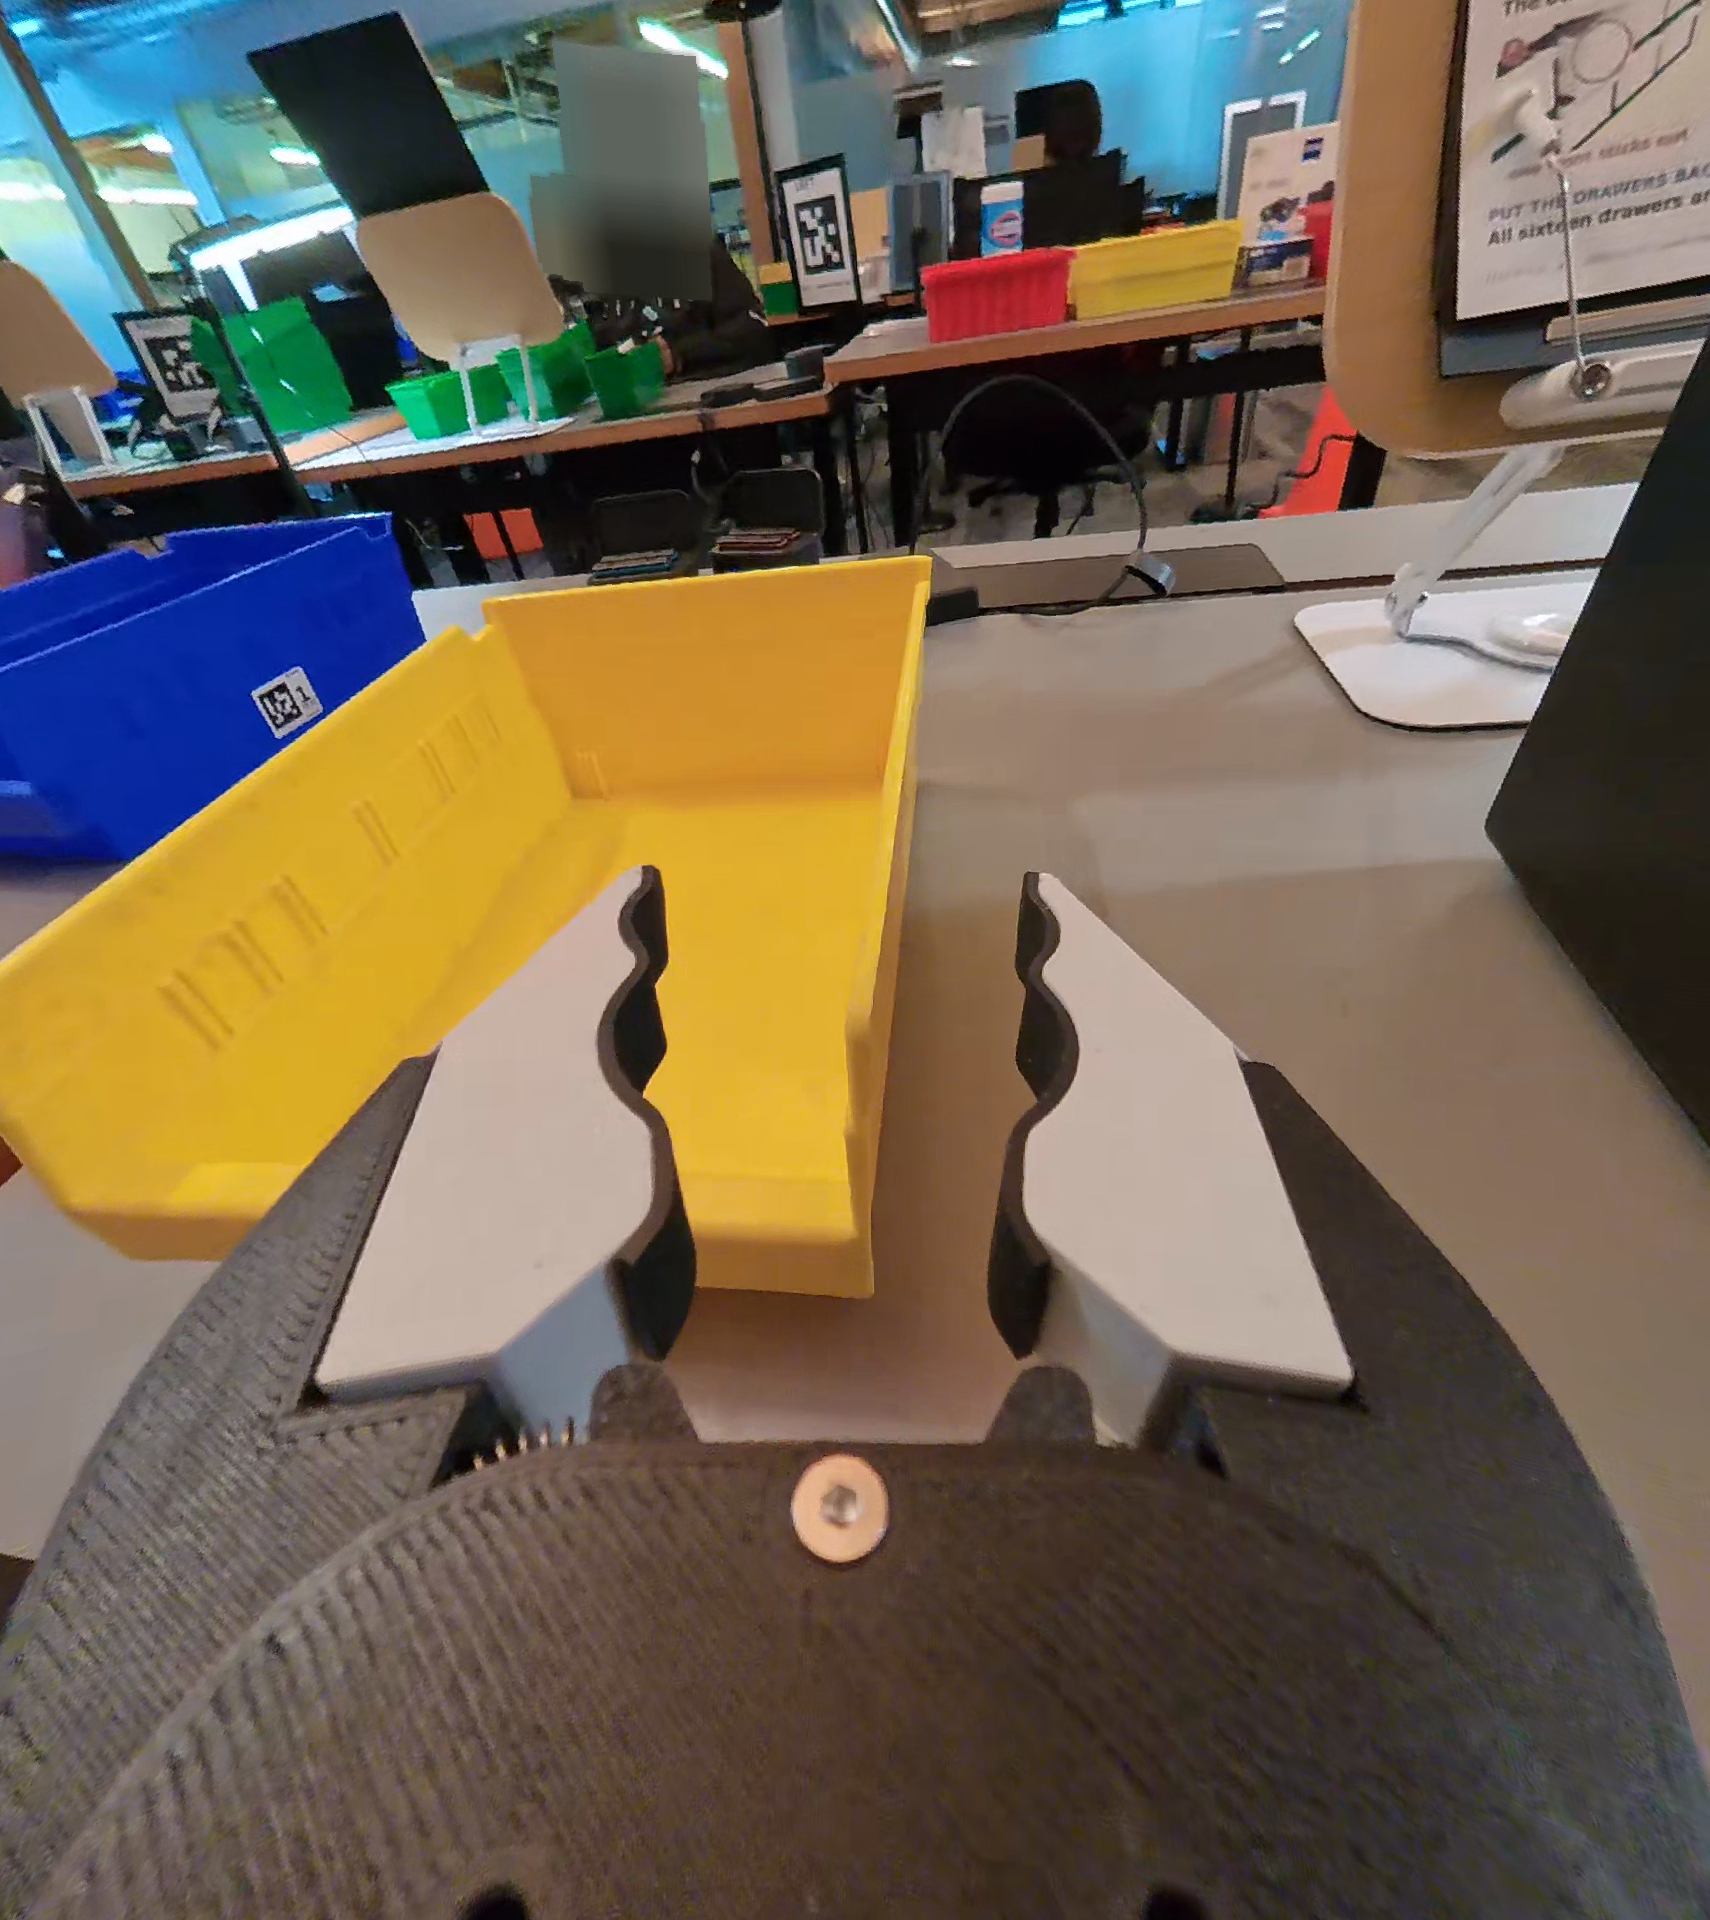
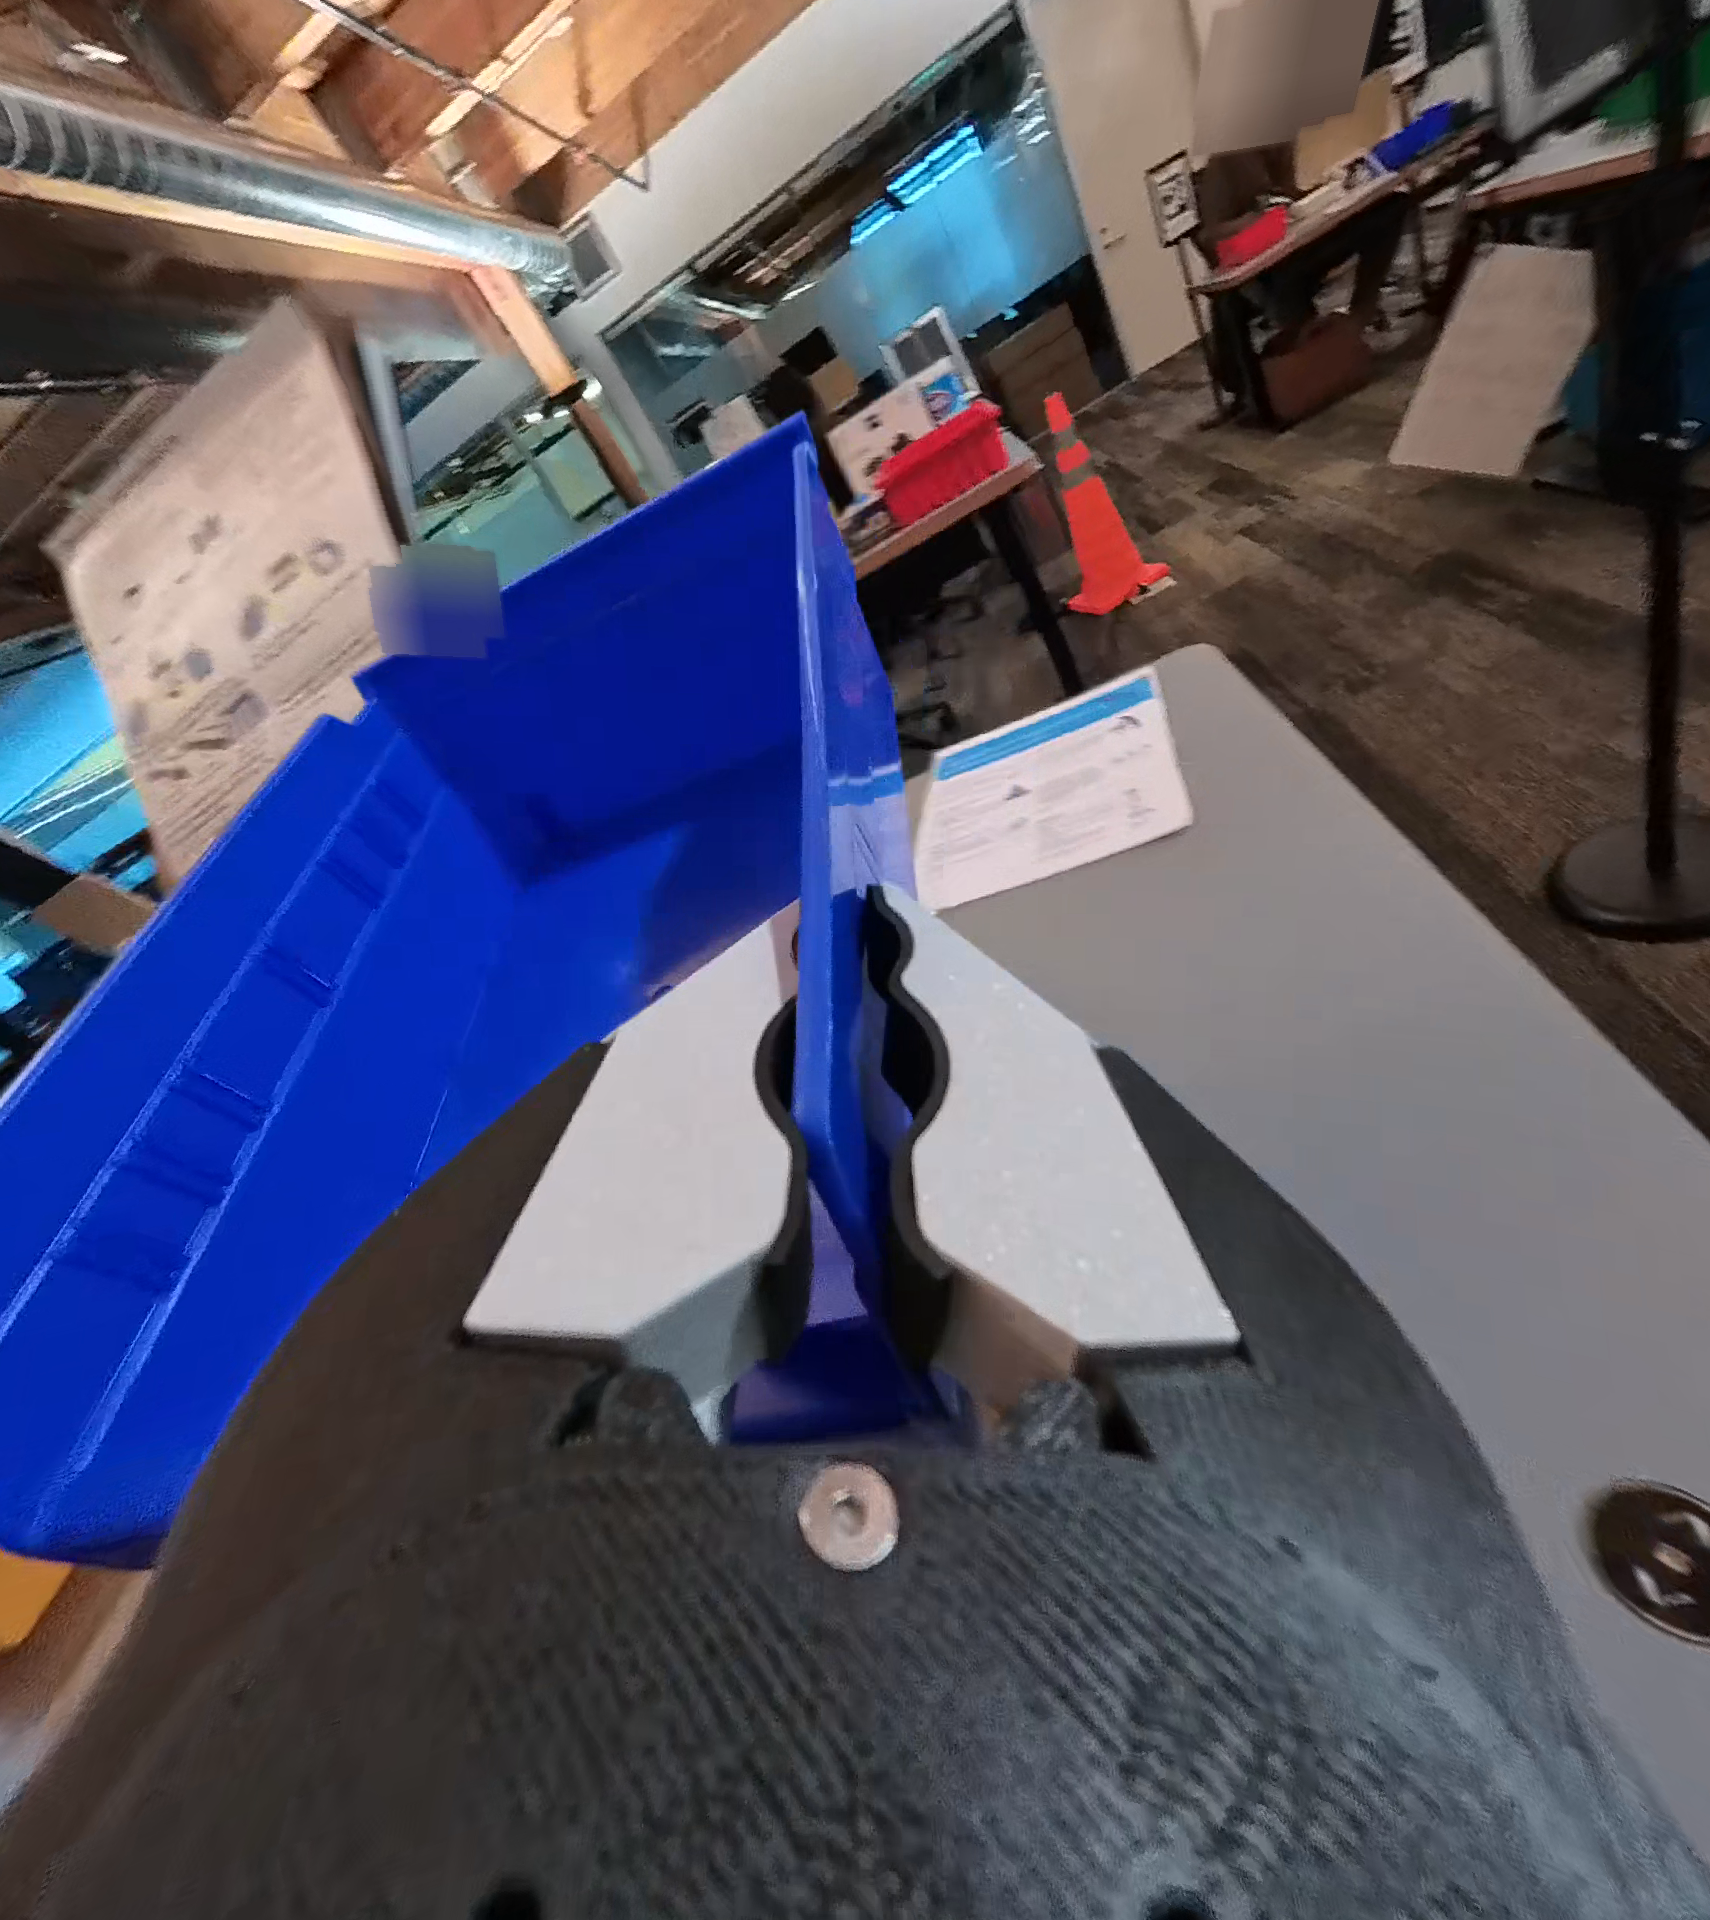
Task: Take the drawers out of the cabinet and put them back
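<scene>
Blue drawer (image 2: 539,883): 1 side wall clamped between the fingers of the right gripper (image 2: 849,1039); body raised off the grey table (image 2: 1402,1091), tilted, extending ahead and left of the claw. Its far end is partly masked by a blur patch. Right view is rolled and motion-smeared.

Yellow drawer (image 1: 685,935): resting on the table directly ahead of the left gripper (image 1: 840,1029), its right wall lying between the 2 spread fingers, untouched; claw wide open, empty, level, low over the table. Near-left corner hidden by the left finger.

Blue drawers (image 1: 155,675): ahead-left, beyond the yellow one, cut off by frame edge.

Black cabinet (image 1: 1682,779): right of claw, only part visible.
</scene>
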`<state>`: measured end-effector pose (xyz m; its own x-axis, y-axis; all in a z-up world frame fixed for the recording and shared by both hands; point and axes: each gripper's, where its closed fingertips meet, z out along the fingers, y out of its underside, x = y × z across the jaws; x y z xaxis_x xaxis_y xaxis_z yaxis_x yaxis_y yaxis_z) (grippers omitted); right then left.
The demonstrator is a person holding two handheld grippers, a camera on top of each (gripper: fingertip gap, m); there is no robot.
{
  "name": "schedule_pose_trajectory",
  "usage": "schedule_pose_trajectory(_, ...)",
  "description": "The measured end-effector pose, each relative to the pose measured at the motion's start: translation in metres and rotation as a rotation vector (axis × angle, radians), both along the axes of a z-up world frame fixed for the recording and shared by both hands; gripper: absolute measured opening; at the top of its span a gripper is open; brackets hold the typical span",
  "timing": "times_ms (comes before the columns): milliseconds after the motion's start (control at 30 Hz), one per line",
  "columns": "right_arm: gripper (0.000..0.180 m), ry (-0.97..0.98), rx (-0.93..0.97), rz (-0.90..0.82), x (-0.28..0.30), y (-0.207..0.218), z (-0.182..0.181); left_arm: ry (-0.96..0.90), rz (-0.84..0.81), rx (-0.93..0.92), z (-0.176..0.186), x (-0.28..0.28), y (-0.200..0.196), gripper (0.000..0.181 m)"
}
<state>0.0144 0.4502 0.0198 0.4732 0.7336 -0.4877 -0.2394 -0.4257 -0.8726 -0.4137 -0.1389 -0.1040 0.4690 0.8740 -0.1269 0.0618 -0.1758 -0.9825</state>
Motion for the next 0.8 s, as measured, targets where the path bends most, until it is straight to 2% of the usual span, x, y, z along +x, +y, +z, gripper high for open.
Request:
schedule_pose_trajectory(133, 0.003, 0.024, 0.040, 0.148, -0.026, -0.045, 0.036, 0.015, -0.016, -0.020, -0.001, 0.000, 0.005, 0.064)
schedule_pose_trajectory(300, 0.003, 0.055, 0.052, 0.379, -0.066, -0.104, 0.075, -0.134, -0.037, -0.077, -0.033, -0.012, 0.013, 0.063)
schedule_pose_trajectory(367, 0.002, 0.051, 0.064, 0.456, -0.086, -0.129, 0.087, -0.186, -0.070, -0.106, -0.045, -0.013, 0.018, 0.043)
schedule_pose_trajectory(433, 0.002, 0.032, 0.091, 0.528, -0.112, -0.160, 0.096, -0.180, -0.038, -0.130, -0.047, -0.020, 0.012, 0.003)
schedule_pose_trajectory(500, 0.003, 0.009, 0.113, 0.606, -0.143, -0.195, 0.100, -0.196, -0.077, -0.138, -0.043, -0.021, 0.012, 0.002)
schedule_pose_trajectory(600, 0.003, -0.001, 0.105, 0.727, -0.193, -0.254, 0.097, -0.128, -0.047, -0.139, -0.018, -0.026, -0.007, 0.002)
schedule_pose_trajectory(667, 0.003, 0.016, 0.085, 0.794, -0.224, -0.296, 0.091, -0.144, -0.057, -0.074, 0.005, -0.026, -0.025, 0.001)
schedule_pose_trajectory(800, 0.003, 0.039, 0.052, 0.880, -0.270, -0.383, 0.067, -0.198, 0.017, 0.109, 0.043, -0.034, -0.091, 0.000)
